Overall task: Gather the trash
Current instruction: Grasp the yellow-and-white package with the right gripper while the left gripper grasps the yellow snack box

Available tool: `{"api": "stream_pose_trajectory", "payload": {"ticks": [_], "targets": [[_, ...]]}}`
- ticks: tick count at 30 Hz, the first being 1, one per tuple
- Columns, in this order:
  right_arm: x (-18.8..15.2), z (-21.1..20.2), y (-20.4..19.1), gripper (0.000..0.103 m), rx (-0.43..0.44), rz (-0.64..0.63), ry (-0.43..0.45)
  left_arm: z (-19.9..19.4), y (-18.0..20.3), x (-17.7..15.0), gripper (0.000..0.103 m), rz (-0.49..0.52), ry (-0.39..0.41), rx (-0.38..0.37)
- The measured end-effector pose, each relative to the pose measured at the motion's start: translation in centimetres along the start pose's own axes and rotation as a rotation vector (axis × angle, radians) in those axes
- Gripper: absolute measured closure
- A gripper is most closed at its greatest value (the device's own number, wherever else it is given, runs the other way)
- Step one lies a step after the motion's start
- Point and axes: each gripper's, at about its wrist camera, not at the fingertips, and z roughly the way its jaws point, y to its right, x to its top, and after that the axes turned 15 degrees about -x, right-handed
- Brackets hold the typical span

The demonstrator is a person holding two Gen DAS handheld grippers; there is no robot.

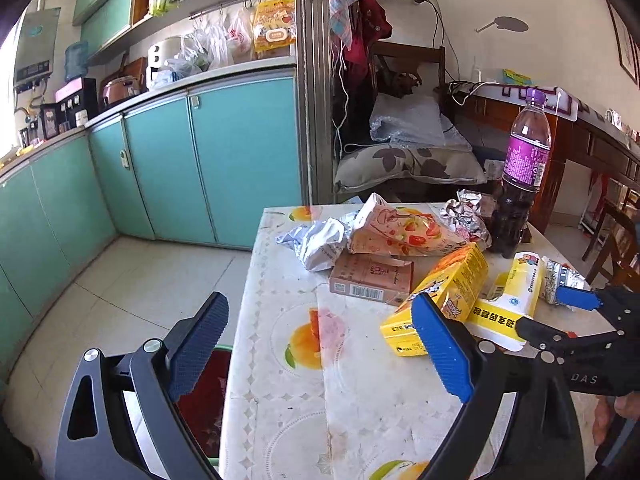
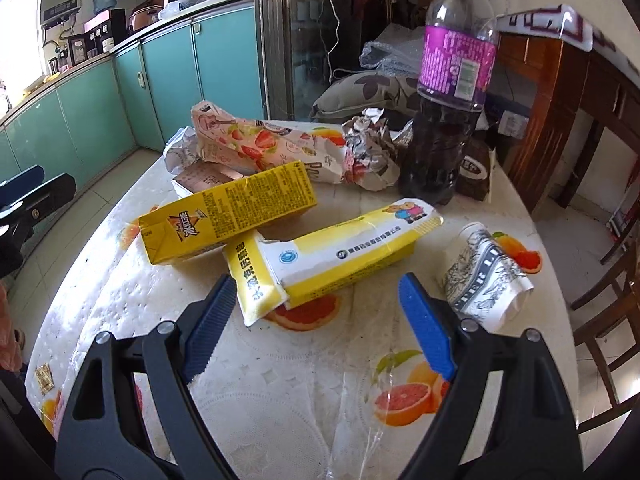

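Yellow cartons at the middle of the clutter: yellow drink carton [image 2: 228, 216] lying flat on the tabletop [image 2: 280, 392], long axis running from lower left to upper right in the right wrist view, folded top end toward the near left. Yellow-and-white box [image 2: 340, 256] just beside it, touching at the torn near end, long axis likewise rising to the right, open flap toward the right tool [image 2: 312, 320]. Right tool spread wide, empty, blue pads [image 2: 428, 328] hovering either side of that box's near end. Left tool [image 1: 320, 348] also spread wide and empty, straddling the tabletop's left edge, one pad over the floor, the other near the drink carton [image 1: 440, 296].

Further back: strawberry-print wrapper [image 2: 264, 148] lying crosswise, crumpled foil [image 2: 368, 152] at its right end, a pink box [image 1: 372, 280] partly tucked beneath. Dark drink bottle [image 2: 448, 92] with purple label standing upright behind. Rolled printed paper [image 2: 488, 276] on the right, apart from the boxes, tilted.

Fruit-patterned plastic cover over the tabletop, worn and creased. Teal cabinets [image 1: 200, 160] along the left wall, tiled floor, cushioned chair [image 1: 408, 164] beyond, wooden furniture on the right.

Green bin [image 1: 216, 392] with dark red lining below the tabletop's left edge, mostly hidden behind the left tool. Small brown packet behind the bottle largely covered, print unreadable.
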Motion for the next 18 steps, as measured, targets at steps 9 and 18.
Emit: {"api": "stream_pose_trajectory", "payload": {"ticks": [9,18], "targets": [[0.3,6.7,5.5,0.018,0.295,0.526,-0.264,2.4,1.3,-0.4,0.013,0.009,-0.031,-0.067],[0.2,5.8,6.2,0.077,0.34,0.441,-0.183,5.0,4.6,-0.2,0.013,0.142,-0.085,-0.136]]}}
